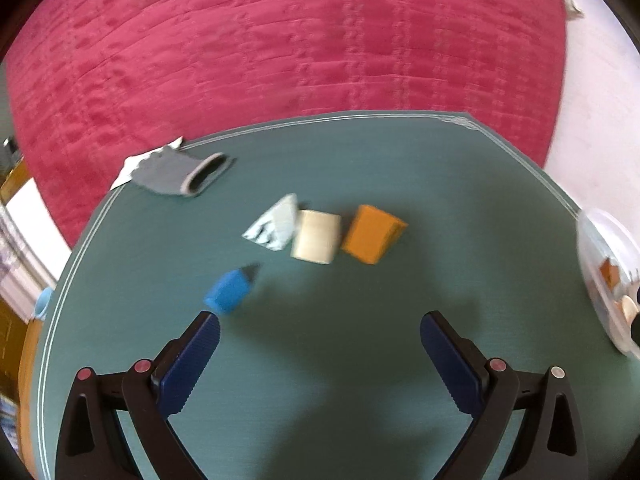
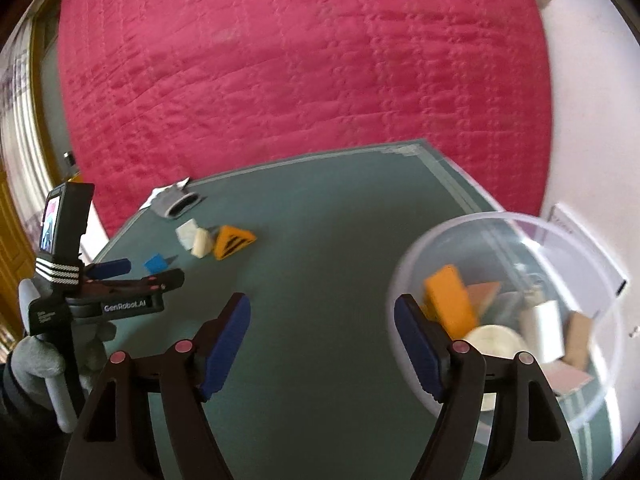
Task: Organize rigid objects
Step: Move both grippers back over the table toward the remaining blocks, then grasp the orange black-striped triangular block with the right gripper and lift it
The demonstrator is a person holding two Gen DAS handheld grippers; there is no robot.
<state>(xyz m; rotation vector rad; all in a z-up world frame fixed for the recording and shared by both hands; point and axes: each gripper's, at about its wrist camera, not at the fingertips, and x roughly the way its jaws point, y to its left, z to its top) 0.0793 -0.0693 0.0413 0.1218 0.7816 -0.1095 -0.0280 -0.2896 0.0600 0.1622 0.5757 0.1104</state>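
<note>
On the green mat [image 1: 360, 360], taking the clear plastic bowl [image 2: 592, 408] as my marker, I have four loose blocks well off to its left: a blue block [image 1: 228, 292] nearest my left gripper [image 1: 320, 364], then a pale wedge [image 1: 276, 224], a cream block [image 1: 316, 236] touching it, and an orange block [image 1: 372, 234] just beside that. I judge these are what is left to sort. The bowl already holds several pieces, an orange slab [image 2: 450, 304] and a white block [image 2: 544, 330] among them, so it looks like my collecting place.

My left gripper's jaws stand wide apart with nothing between them, its left finger just short of the blue block, which I take for my next pick. My right gripper [image 2: 322, 348] is likewise released and empty, hanging beside the bowl's near-left rim; I would guess that suits a drop-off there.

Farther from the bowl than the blocks, at the mat's far-left corner, lies a grey glove-like thing [image 1: 180, 174] on a white scrap; I cannot say what it is. Motion blur smears both views. The bowl is cut off at the left camera's right edge, and its contents overlap, so I cannot count them. The orange block's striped face shows only from the right camera. A gloved hand [image 2: 36, 356] carries the left gripper.
</note>
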